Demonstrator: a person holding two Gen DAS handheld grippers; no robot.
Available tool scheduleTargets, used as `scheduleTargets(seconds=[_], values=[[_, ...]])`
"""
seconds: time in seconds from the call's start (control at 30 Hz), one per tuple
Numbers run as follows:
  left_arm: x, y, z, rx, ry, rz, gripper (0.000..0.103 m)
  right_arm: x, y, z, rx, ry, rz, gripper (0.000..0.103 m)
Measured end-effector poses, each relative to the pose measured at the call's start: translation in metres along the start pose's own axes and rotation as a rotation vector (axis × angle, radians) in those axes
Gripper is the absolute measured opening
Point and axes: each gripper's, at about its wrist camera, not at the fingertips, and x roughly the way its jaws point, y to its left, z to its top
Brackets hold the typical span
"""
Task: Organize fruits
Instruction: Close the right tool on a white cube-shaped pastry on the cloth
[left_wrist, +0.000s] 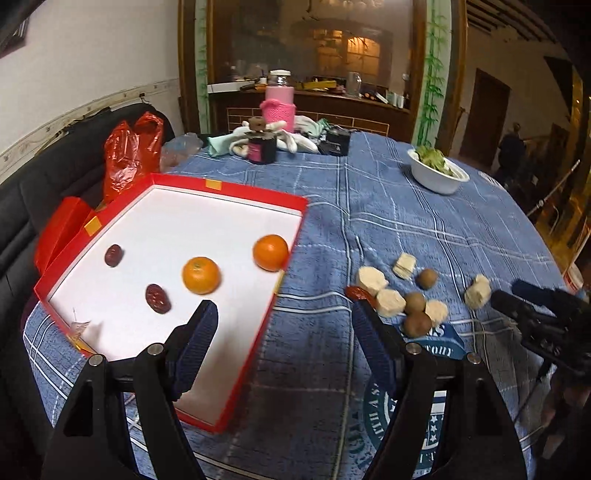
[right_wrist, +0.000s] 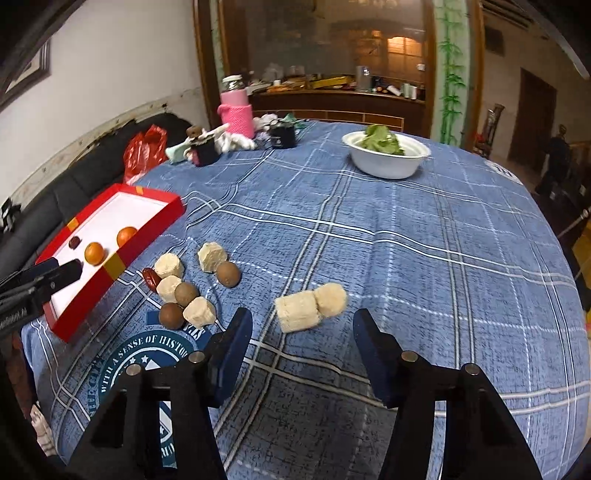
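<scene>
Both grippers, left (left_wrist: 282, 314) and right (right_wrist: 303, 321), gape empty. Smooth round oranges (left_wrist: 201, 275) in flat red cardboard tray (left_wrist: 229, 192); wrinkled date (left_wrist: 158, 299) lies diagonally.

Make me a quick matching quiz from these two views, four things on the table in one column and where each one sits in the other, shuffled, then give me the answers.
Things:
1. two oranges
2. leafy greens
3. brown round fruits
4. pink knitted jar

Places:
A. on the blue cloth, among pale chunks, outside the box
B. far end of the table, beside crumpled white cloths
C. inside the red box, on its white floor
D. in the white bowl

Pairs: 1-C, 2-D, 3-A, 4-B
</scene>
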Motion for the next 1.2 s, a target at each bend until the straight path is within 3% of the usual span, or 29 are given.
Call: scheduleTargets(seconds=[0.17, 0.3, 0.43, 0.6, 0.77, 0.83, 0.97, 1.07, 1.2], values=[[0.000, -0.005, -0.006, 0.015, 0.017, -0.014, 0.075, 0.025, 0.011, 0.007, -0.050, 0.044, 0.009, 0.047], [0.003, -0.009, -0.007, 0.025, 0.027, -0.025, 0.075, 0.041, 0.012, 0.007, -0.071, 0.073, -0.023, 0.031], [0.009, -0.018, -0.007, 0.037, 0.045, -0.048, 0.075, 0.036, 0.007, 0.004, -0.054, 0.075, -0.011, 0.029], [0.013, -0.046, -0.011, 0.098, 0.073, -0.141, 0.075, 0.016, -0.006, -0.001, 0.032, 0.003, 0.029, 0.029], [0.028, -0.077, -0.013, 0.165, 0.120, -0.181, 0.075, 0.008, -0.014, -0.004, 0.083, -0.041, 0.077, 0.029], [0.036, -0.086, -0.013, 0.185, 0.146, -0.179, 0.071, 0.007, -0.015, -0.004, 0.090, -0.050, 0.092, 0.029], [0.048, -0.092, -0.015, 0.196, 0.190, -0.169, 0.040, 0.006, -0.019, -0.005, 0.105, -0.065, 0.107, 0.029], [0.052, -0.092, -0.011, 0.192, 0.199, -0.150, 0.024, 0.004, -0.020, -0.005, 0.111, -0.071, 0.115, 0.029], [0.049, -0.091, -0.013, 0.188, 0.195, -0.149, 0.024, 0.003, -0.019, -0.005, 0.109, -0.080, 0.123, 0.029]])
